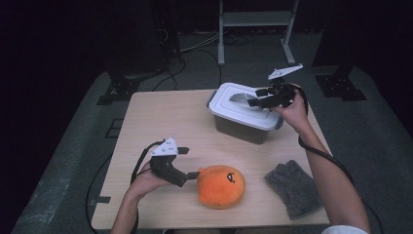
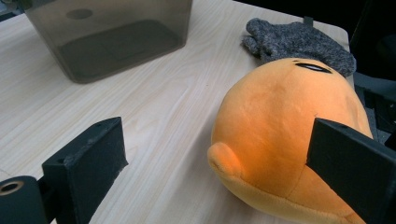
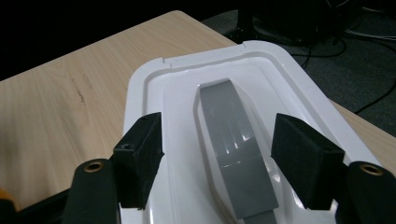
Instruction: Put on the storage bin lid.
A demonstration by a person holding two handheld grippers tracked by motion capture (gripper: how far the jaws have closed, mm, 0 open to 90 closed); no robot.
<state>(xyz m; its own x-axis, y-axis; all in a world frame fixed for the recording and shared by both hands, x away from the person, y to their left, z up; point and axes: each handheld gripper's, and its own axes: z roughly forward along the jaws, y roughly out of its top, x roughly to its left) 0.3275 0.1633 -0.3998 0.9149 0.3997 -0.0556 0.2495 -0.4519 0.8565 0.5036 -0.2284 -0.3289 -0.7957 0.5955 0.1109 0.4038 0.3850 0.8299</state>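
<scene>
A grey box [image 1: 243,130] with a white lid [image 1: 221,108] stands at the table's far right. My right gripper [image 1: 254,97] hovers over the lid, open, its jaws on either side of the grey handle [image 3: 229,135] without touching it. An orange plush toy [image 1: 221,185] lies near the front edge. My left gripper [image 1: 191,162] sits just left of the toy, open. In the left gripper view the plush toy [image 2: 275,130] lies ahead on the right, with the right jaw in front of its side and the left jaw over bare wood.
A grey woolly cloth [image 1: 294,187] lies at the front right, beyond the plush toy in the left gripper view [image 2: 299,42]. The wooden table [image 1: 160,122] has open room at its left and middle. A metal stand's legs [image 1: 255,19] rise behind the table on the dark floor.
</scene>
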